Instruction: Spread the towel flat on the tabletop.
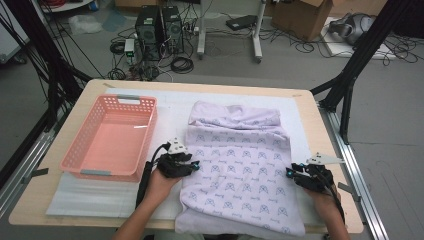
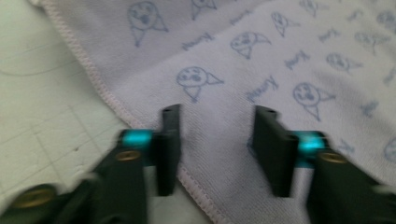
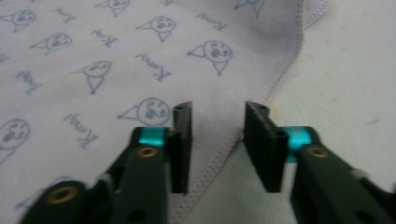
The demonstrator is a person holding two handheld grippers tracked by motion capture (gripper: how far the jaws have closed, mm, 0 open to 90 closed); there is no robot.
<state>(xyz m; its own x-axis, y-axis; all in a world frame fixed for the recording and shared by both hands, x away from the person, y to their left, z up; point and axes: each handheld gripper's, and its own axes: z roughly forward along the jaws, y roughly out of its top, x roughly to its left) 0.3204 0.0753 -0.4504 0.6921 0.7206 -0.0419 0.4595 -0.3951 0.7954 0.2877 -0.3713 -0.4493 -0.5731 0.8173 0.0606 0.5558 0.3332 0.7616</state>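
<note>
Your table (image 1: 60, 200) carries a white mat (image 1: 170, 107), and on the mat lies the towel (image 1: 240, 165), a pale lilac cloth printed with small blue faces and words. It stretches from the far middle of the table down to the near edge, bunched into folds at its far end and flatter toward you. To its left sits a pink basket (image 1: 75, 150), close beside the towel but apart from it. Your left gripper (image 1: 192, 166) is at the towel's left edge, about halfway along. In the left gripper view the jaws stand apart with the stitched hem (image 2: 116, 105) running at a slant between them; one jaw is over the mat side, the other over the cloth, and the pads do not pinch the fabric. Your right gripper (image 1: 291, 171) is at the towel's right edge, roughly level with the left one. In the right gripper view its jaws (image 3: 218, 140) also stand apart, straddling the hem (image 3: 280, 79), with a clear gap and no cloth squeezed between the pads. The two grippers are well apart, the towel's full width between them.
</note>
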